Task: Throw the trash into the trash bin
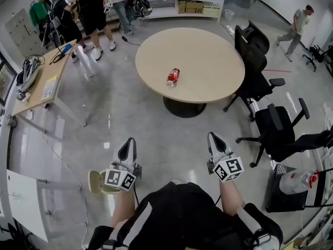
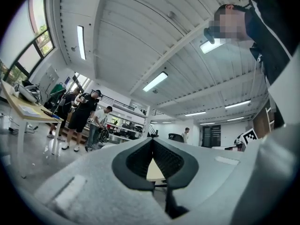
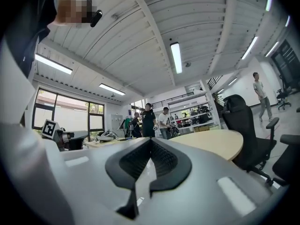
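A red drink can (image 1: 173, 77) lies on its side on the round beige table (image 1: 208, 87), out in front of me. My left gripper (image 1: 127, 141) and right gripper (image 1: 213, 136) are held low and close to my body, both pointing toward the table and well short of it. In the left gripper view the left gripper's (image 2: 152, 139) tips meet with nothing between them. The right gripper (image 3: 150, 138) is shut and empty too, with the table's edge (image 3: 211, 142) to its right. No trash bin is clearly in sight.
Black office chairs (image 1: 255, 61) (image 1: 283, 129) stand to the table's right. A wooden desk (image 1: 47, 82) runs along the left. Several people (image 1: 91, 9) stand by shelves at the back, and another person (image 1: 297, 27) walks at far right. A beige rounded object (image 1: 96, 182) sits beside my left gripper.
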`<state>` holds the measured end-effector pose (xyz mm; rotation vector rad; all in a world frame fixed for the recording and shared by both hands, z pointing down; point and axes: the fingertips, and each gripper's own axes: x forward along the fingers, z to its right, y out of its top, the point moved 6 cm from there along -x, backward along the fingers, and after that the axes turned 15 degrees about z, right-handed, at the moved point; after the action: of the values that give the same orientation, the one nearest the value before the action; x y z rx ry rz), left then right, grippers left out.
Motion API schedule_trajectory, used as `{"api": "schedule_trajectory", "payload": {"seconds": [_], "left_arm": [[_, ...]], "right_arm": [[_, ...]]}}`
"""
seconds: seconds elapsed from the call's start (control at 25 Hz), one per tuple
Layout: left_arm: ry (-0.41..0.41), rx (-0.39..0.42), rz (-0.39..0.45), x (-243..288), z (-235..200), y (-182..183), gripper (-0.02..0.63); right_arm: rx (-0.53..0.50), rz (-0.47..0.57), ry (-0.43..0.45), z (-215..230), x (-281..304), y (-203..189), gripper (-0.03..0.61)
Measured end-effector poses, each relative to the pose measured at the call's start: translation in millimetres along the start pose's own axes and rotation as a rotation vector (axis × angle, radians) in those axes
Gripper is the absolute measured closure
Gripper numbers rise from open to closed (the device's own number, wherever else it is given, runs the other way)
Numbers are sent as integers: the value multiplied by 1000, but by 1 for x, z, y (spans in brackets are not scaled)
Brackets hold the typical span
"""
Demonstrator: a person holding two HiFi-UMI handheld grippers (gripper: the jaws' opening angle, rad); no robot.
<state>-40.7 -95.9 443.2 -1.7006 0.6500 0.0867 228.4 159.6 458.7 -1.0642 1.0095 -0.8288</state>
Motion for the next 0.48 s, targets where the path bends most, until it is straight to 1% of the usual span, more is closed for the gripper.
{"api": "schedule_trajectory", "payload": {"seconds": [0.08, 0.2, 0.48], "left_arm": [[-39, -10, -5, 3, 7, -2, 611], [-86, -4, -23, 2, 13, -3, 612], [-141, -36, -59, -5, 23, -15, 611]], "right_arm": [[-7, -7, -25, -3, -12, 1, 572], [-26, -8, -52, -10, -24, 6, 572], [-54, -5, -100, -18, -45, 11, 572]]}}
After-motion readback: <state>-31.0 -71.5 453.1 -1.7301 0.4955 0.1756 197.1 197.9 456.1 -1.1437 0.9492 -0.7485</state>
